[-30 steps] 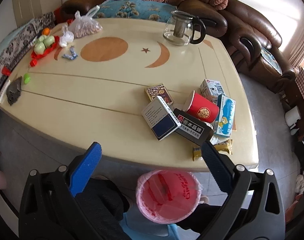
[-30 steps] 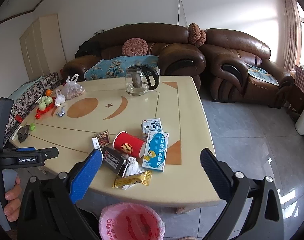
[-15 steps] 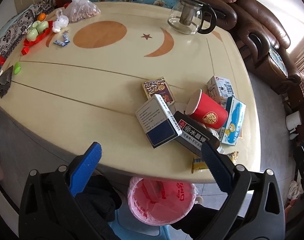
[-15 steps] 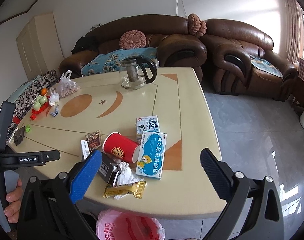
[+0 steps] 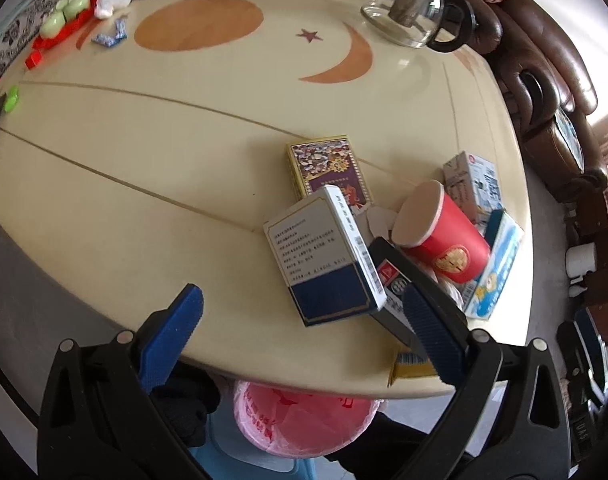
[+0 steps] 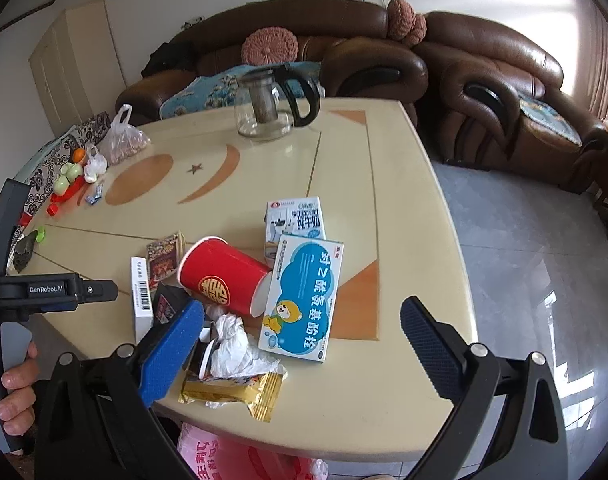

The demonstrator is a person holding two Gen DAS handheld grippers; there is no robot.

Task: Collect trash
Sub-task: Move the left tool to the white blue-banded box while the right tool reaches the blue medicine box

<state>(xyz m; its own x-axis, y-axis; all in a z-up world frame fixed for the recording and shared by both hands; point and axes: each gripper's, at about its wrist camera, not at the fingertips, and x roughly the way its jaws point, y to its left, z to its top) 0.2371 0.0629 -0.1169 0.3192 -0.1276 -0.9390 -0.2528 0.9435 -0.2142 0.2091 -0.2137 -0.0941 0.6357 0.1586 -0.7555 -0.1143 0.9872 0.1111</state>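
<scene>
Both claws have come in closer over the cream worktop (image 5: 144, 152) since half a second ago, so the litter looms larger and the pink-lined bin (image 5: 304, 420), below the left claw (image 5: 304, 330), is now half hidden under the rim. Left claw's blue ribbed pads stand apart around the white-and-navy box (image 5: 324, 260), its right pad covering much of the black carton (image 5: 392, 280). Right claw (image 6: 302, 346) also gapes, empty, its left pad hiding part of the crumpled tissue (image 6: 236, 344) just above the glossy gold wrapper (image 6: 236, 392), with the red paper cup (image 6: 224, 276) lying ahead.
</scene>
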